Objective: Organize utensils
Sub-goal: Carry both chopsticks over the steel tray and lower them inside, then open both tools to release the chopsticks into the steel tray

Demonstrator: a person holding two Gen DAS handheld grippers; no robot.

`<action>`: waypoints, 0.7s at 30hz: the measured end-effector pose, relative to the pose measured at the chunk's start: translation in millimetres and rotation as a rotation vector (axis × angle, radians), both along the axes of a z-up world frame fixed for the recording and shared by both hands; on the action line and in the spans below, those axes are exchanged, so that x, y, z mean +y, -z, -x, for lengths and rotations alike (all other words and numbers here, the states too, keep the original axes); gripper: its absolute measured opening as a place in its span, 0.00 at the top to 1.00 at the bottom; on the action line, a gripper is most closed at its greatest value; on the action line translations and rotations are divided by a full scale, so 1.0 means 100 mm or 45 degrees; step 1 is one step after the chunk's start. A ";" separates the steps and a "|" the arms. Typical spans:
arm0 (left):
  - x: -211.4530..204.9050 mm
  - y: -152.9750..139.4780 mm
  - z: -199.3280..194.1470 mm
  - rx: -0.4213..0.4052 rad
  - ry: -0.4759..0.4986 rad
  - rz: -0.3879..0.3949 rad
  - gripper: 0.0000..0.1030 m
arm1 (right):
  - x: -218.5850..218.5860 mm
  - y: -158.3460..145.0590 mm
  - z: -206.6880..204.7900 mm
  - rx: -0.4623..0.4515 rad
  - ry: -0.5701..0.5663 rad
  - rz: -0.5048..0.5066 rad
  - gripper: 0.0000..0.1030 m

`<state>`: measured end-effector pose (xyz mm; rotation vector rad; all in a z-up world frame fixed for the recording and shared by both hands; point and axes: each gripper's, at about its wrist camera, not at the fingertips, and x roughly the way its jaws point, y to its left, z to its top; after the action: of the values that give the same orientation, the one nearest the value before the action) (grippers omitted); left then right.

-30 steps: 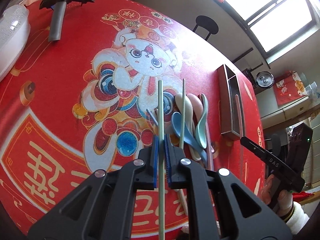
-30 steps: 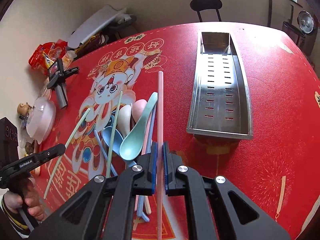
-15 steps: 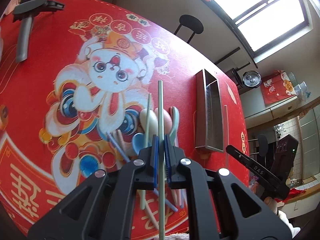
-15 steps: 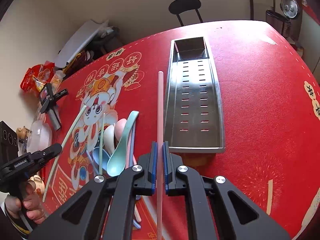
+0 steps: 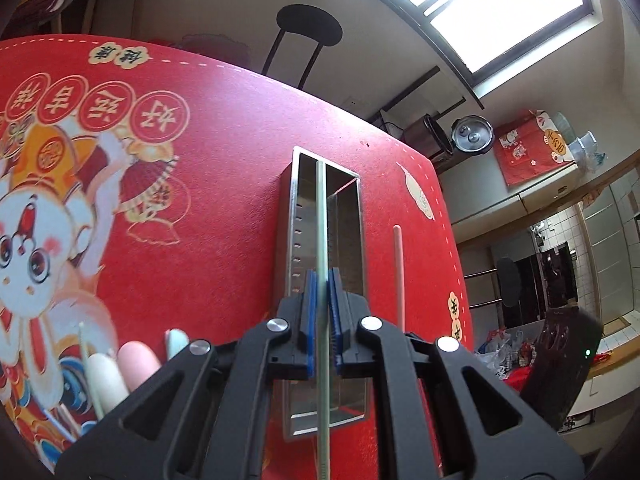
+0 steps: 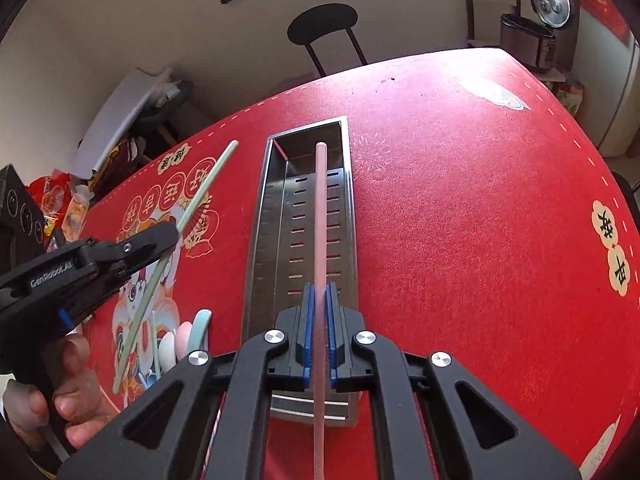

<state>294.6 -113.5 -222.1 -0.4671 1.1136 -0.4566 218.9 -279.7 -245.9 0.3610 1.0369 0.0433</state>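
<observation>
My left gripper [image 5: 322, 280] is shut on a pale green chopstick [image 5: 321, 216], held above the long steel tray [image 5: 291, 216] and lined up with its length. My right gripper [image 6: 319, 294] is shut on a pink chopstick [image 6: 320, 208], held over the same steel tray [image 6: 260, 216]. The pink chopstick [image 5: 398, 272] shows to the right of the tray in the left wrist view. The left gripper [image 6: 160, 236] with the green chopstick [image 6: 204, 188] shows left of the tray in the right wrist view.
Several spoons [image 5: 120, 372] and chopsticks lie in a pile left of the tray on the red printed tablecloth [image 5: 224, 160]; they also show in the right wrist view [image 6: 180, 340]. A black chair [image 6: 324, 28] stands behind the table. A rice cooker [image 6: 536, 28] sits at the far right.
Both grippers have carried their chopsticks from beside the utensil pile to over the steel tray. Each chopstick now runs along the tray's length.
</observation>
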 end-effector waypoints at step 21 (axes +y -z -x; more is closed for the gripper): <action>-0.46 0.51 -0.57 0.116 0.008 -0.078 0.77 | 0.03 0.31 -0.52 0.108 0.000 0.022 0.93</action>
<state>351.9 -159.9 -273.3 -0.4342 1.2142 -0.4084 270.9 -277.0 -276.8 0.3494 1.1203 0.0188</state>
